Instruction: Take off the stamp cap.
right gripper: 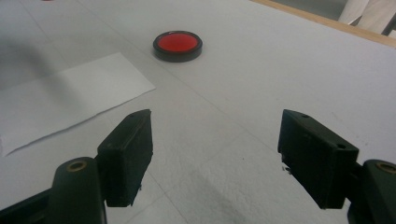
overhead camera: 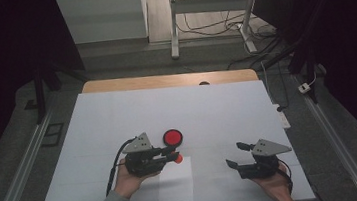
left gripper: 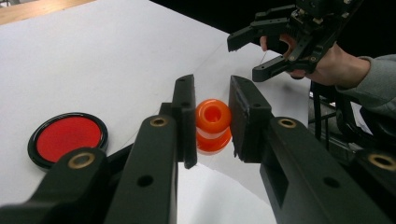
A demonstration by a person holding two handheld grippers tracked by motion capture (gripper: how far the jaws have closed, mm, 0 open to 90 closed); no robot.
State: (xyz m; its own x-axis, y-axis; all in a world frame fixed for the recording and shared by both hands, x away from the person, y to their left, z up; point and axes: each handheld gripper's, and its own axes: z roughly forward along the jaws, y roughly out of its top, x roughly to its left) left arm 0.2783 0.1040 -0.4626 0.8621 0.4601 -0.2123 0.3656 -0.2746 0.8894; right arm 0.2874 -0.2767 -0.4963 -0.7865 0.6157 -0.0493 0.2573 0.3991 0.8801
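Left claw (overhead camera: 172,156) is clamped on a small orange spool-shaped piece (left gripper: 213,125); in the left gripper view both black pads press against its sides and its hollow end faces the camera. In the high view the piece (overhead camera: 176,157) sits at the claw tip, low over the white desk (overhead camera: 218,111), just beside a red disc with a black rim (overhead camera: 173,137) that lies flat on the sheet. A separate white paper rectangle (overhead camera: 176,180) lies on the desk just near of the left claw. Right claw (overhead camera: 238,154) is held well apart to the right, jaws spread wide with nothing between them; the right gripper view shows bare desk between its pads and the red disc (right gripper: 178,45) farther off.
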